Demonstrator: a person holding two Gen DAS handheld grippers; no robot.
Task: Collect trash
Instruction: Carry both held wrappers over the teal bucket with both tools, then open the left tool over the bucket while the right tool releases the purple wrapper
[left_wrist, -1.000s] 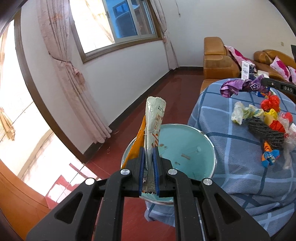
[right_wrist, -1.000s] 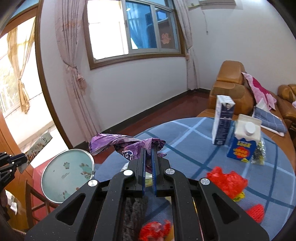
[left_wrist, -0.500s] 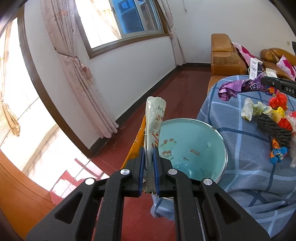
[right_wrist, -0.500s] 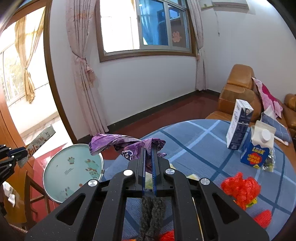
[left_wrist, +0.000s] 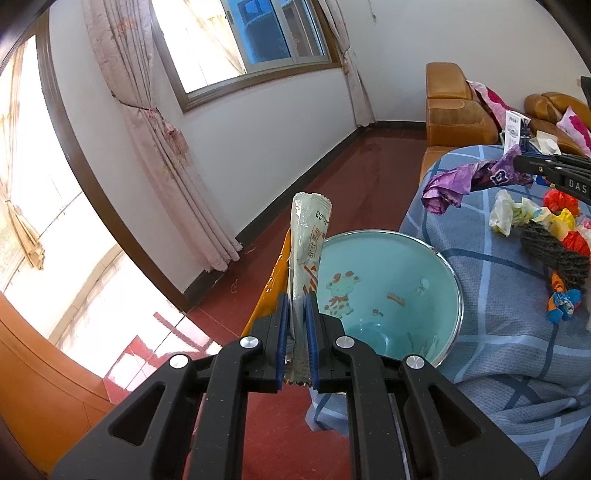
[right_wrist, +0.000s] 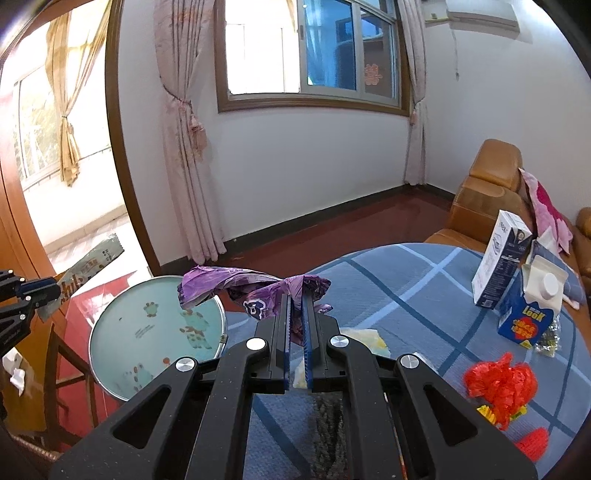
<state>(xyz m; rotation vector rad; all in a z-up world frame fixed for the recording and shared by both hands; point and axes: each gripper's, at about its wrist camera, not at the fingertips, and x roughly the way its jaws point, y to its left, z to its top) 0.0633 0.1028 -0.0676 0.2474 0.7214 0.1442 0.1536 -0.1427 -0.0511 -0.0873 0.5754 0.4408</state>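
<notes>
The left tool is clamped on a pale wrapper just beside the teal basin at the table edge. The right tool pinches a purple wrapper above that edge. Carry each over the basin's middle before letting go, since light foil drifts.

The blue carton read "look", and the right claw's black body showed the letters "DAS".
</notes>
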